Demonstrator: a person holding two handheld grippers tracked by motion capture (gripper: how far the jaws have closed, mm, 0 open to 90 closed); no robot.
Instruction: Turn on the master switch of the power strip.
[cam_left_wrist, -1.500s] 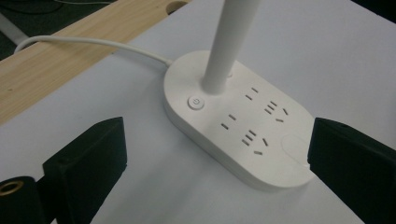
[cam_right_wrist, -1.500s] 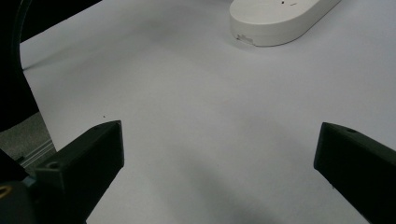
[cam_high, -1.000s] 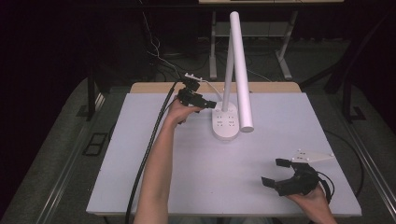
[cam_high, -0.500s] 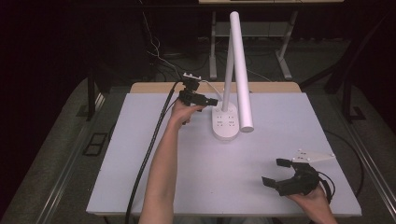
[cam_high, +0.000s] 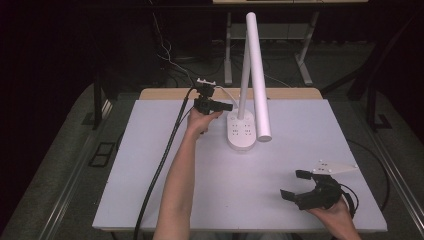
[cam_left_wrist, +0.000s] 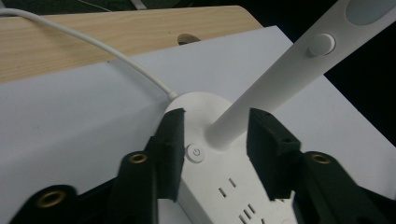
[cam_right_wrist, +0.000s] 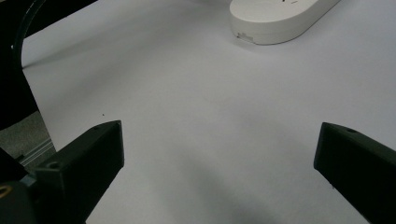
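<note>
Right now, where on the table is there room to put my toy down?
The wide bare stretch of the table left of the person's forearm is free, and so is the middle patch between the lamp base and the right gripper. The far edge is crowded: the left gripper straddles the lamp's stem beside its cord.

Hand-held grippers and the bare forearms that carry them.
We see the left gripper (cam_left_wrist: 215, 154) with matte black jaws, brass-ringed screw holes and a thick black cable (cam_high: 162, 165); the right gripper (cam_high: 300, 186) carries a grey three-cornered plate (cam_high: 334, 168) with small holes. Both forearms are sleeveless.
</note>
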